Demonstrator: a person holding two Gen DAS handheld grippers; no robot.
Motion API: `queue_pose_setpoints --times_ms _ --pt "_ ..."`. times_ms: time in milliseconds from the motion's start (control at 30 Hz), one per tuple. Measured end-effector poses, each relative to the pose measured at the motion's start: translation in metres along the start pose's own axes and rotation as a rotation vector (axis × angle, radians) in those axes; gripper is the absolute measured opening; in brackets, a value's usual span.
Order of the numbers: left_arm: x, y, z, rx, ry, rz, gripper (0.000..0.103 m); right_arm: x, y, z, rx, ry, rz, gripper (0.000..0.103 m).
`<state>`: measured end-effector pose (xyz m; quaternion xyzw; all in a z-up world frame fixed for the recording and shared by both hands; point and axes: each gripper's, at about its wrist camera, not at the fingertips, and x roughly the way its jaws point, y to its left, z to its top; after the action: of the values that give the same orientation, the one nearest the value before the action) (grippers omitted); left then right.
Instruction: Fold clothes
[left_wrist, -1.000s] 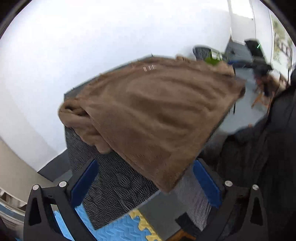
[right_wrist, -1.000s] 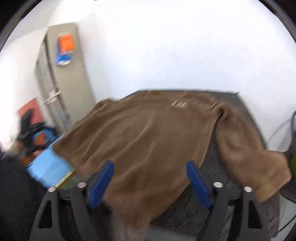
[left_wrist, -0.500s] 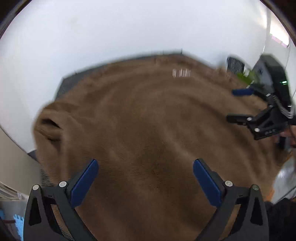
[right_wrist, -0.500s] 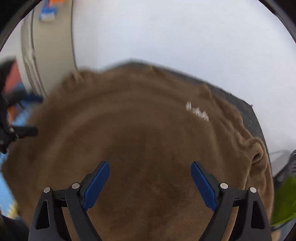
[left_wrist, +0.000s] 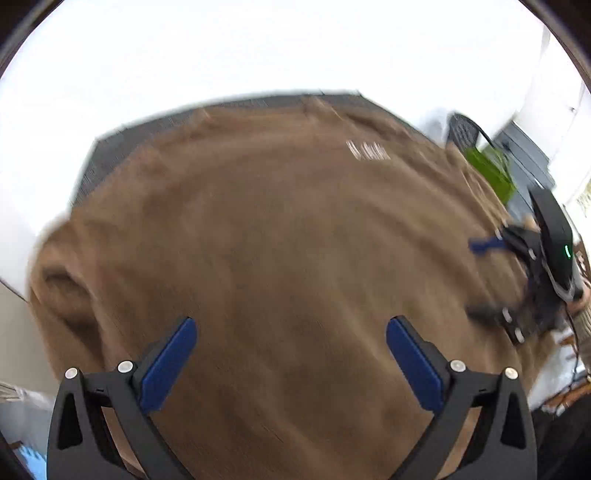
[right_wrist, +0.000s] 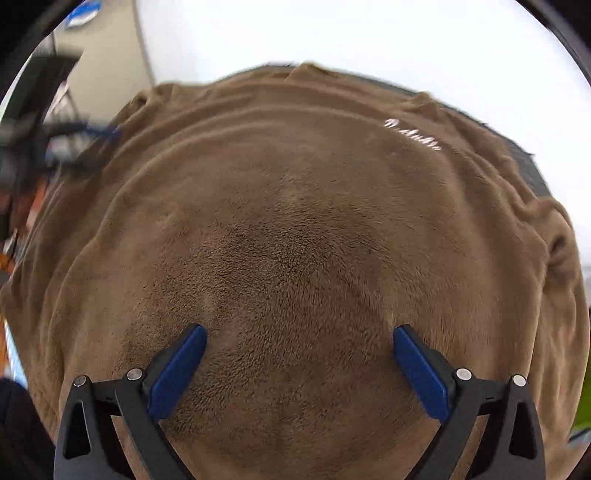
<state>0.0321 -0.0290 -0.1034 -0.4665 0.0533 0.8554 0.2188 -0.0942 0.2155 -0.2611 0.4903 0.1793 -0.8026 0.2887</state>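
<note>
Now | step: reaching in for first fold | brown fleece sweatshirt (right_wrist: 295, 229) spread flat, covering dark grey table (left_wrist: 110, 155) | left tool (left_wrist: 291, 354) apart, empty; right tool (right_wrist: 299, 362) opening, nothing gripped | next, likely: pinch a hem or sleeve edge.

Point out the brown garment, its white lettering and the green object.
brown garment (right_wrist: 295, 229), right wrist view, middle of the fleece body
white lettering (right_wrist: 413, 134), right wrist view, centre of the print
green object (left_wrist: 489, 171), left wrist view, its flat face
</note>
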Motion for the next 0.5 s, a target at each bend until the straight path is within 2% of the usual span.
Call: queue_pose_setpoints --times_ms 67,133,200,233,333,433,500 --pt "0.004 0.021 0.031 0.0 -0.017 0.075 0.103 -0.01 -0.01 0.021 -0.023 -0.031 -0.033 0.102" --pt "0.013 0.043 0.064 0.005 -0.024 0.154 0.103 -0.018 -0.023 0.052 -0.046 -0.083 -0.11 0.102" --pt "0.03 0.062 0.097 -0.001 -0.011 0.216 0.103 -0.015 -0.046 0.089 -0.018 -0.112 -0.152 0.102" --pt "0.038 0.071 0.113 -0.004 -0.003 0.246 0.103 -0.01 -0.06 0.111 0.011 -0.121 -0.159 0.102" --pt "0.081 0.099 0.15 0.0 0.036 0.348 0.103 0.019 -0.104 0.167 0.161 -0.123 -0.106 0.102" --pt "0.126 0.112 0.17 0.035 0.089 0.423 0.103 0.056 -0.139 0.205 0.314 -0.117 -0.063 0.102" --pt "0.152 0.111 0.175 0.083 0.111 0.462 0.103 0.079 -0.149 0.219 0.331 -0.099 -0.114 0.102"
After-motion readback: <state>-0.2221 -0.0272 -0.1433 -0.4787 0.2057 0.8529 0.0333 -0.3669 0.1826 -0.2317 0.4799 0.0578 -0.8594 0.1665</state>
